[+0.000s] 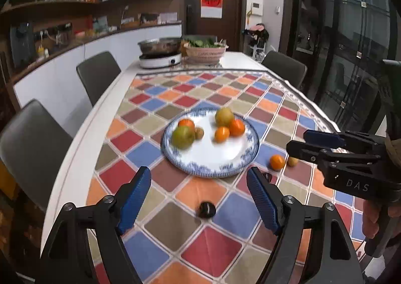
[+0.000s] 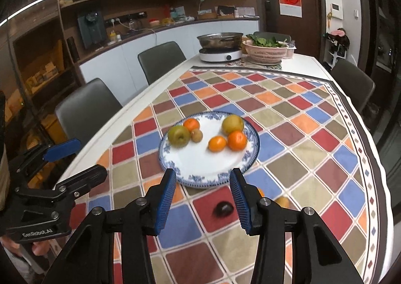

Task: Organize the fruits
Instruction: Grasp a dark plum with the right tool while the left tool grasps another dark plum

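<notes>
A blue-rimmed white plate (image 1: 213, 166) (image 2: 200, 173) on the checked tablecloth holds two green apples (image 1: 183, 136) (image 1: 224, 116), several oranges (image 1: 221, 133) and a kiwi (image 1: 199, 132). An orange (image 1: 277, 162), a small yellowish fruit (image 1: 292, 161) and a dark round fruit (image 1: 207, 209) (image 2: 223, 208) lie on the cloth near the plate. My left gripper (image 1: 199, 198) is open and empty, just short of the plate. My right gripper (image 2: 200, 198) is open and empty, above the dark fruit; it also shows in the left wrist view (image 1: 308, 142).
At the table's far end stand an induction cooker with a steel pan (image 1: 160, 54) and a pink basket of greens (image 1: 205, 52). Grey chairs (image 1: 99, 73) line the left side and one stands at the right (image 1: 285, 68).
</notes>
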`<state>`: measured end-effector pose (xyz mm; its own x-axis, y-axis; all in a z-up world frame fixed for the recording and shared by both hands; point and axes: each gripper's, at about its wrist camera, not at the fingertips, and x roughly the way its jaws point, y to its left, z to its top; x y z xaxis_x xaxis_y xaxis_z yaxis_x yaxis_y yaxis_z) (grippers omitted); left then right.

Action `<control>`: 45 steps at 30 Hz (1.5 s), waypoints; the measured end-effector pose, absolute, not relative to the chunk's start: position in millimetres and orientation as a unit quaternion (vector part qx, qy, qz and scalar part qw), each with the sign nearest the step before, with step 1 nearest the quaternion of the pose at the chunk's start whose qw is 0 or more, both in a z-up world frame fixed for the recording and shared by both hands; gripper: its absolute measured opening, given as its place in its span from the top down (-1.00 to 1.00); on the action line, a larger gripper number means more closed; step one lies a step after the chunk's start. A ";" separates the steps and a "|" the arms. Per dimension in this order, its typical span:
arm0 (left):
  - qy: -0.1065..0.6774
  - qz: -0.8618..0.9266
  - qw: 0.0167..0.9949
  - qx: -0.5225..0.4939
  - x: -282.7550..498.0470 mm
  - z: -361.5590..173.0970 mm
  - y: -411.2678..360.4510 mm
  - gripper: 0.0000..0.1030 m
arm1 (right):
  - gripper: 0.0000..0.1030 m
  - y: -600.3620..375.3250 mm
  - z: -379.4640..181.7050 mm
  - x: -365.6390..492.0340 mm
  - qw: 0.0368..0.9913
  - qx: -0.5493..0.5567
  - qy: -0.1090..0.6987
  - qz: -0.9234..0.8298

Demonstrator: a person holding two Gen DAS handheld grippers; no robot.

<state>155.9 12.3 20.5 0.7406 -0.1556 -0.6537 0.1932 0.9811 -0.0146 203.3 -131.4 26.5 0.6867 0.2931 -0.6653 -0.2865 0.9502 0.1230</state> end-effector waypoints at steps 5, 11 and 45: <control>0.372 -0.089 0.924 0.017 150.4 -1.7 14.8 -0.52 | 0.12 -130.0 9.9 197.9 0.914 -0.007 0.377 0.150; 0.406 -0.090 0.910 0.002 145.7 -29.1 16.1 -0.52 | 0.11 -130.7 -16.4 195.7 0.901 -0.002 0.407 0.147; 0.453 -0.104 0.886 -0.001 192.8 -92.2 0.2 0.17 | 0.22 -136.8 -82.2 238.0 0.879 -0.007 0.455 0.139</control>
